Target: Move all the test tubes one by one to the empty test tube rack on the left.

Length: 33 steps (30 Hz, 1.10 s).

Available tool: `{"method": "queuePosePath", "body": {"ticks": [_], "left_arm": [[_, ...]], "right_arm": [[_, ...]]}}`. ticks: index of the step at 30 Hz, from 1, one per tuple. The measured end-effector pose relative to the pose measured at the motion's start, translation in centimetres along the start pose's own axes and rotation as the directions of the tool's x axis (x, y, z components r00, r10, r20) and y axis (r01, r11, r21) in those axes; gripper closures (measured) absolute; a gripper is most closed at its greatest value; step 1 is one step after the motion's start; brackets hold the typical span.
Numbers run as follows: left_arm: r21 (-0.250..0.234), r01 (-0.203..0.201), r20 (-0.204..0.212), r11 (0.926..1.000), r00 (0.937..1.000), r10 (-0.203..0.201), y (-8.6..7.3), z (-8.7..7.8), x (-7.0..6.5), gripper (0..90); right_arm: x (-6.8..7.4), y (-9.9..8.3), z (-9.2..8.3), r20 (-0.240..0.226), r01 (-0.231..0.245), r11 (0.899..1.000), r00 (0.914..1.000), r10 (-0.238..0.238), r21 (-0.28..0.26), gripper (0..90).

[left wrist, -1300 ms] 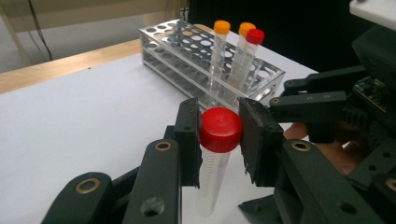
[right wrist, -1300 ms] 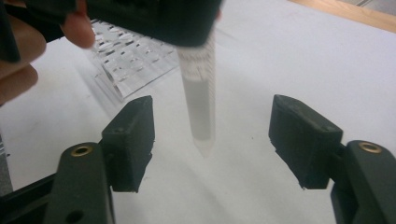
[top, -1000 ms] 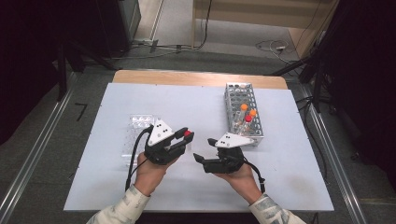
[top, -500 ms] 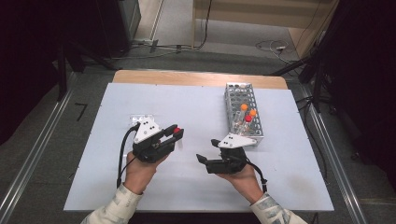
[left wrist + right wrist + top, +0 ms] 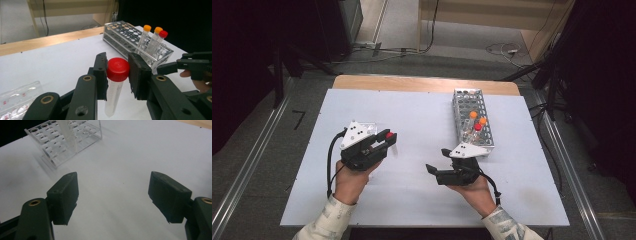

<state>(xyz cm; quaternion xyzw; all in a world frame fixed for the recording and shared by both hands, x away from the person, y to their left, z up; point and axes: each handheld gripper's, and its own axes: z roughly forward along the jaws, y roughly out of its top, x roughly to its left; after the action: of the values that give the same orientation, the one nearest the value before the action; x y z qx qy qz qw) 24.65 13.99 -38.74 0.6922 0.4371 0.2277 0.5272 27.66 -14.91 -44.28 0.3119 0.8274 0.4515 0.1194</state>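
Note:
My left gripper (image 5: 117, 75) is shut on the red cap of a clear tube (image 5: 118, 69), which hangs upright between the jaws above the white table. From above, the left gripper (image 5: 388, 137) sits left of centre and points right. A clear tube rack (image 5: 472, 122) stands at the right rear with two orange-capped tubes (image 5: 147, 28) and one red-capped tube (image 5: 163, 33) in it. My right gripper (image 5: 437, 160) is open just in front of the rack, pointing left. Its jaws (image 5: 112, 197) stand wide over bare table, with the rack (image 5: 65, 142) beyond them.
A clear plastic packet (image 5: 17, 97) lies on the table beside my left gripper. The white table top (image 5: 422, 115) has a wooden strip (image 5: 422, 84) along its far edge. Dark floor and metal rails surround it.
My left gripper has moved to the left with the red-capped tube in it and now covers the plastic packet in the high view. The right gripper has stayed in place.

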Motion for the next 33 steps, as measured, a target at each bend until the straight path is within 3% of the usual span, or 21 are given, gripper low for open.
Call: {"method": "queuePosePath", "body": {"ticks": [21, 33], "left_arm": [[-0.031, 0.034, -0.052, 0.9989, 0.9980, -0.036, 0.8, -3.0, 2.6, 70.3], [-0.015, 0.042, -0.101, 0.9990, 0.9939, -0.043, 0.0, -4.8, 4.2, 70.2]], "right_arm": [[-0.3, -0.2, -0.2, 0.011, -0.013, 1.000, 0.9999, 0.013, 0.005, 23.4], [-0.5, -0.3, -0.6, 0.014, -0.022, 1.000, 0.9997, 0.022, 0.002, 23.7]]}}
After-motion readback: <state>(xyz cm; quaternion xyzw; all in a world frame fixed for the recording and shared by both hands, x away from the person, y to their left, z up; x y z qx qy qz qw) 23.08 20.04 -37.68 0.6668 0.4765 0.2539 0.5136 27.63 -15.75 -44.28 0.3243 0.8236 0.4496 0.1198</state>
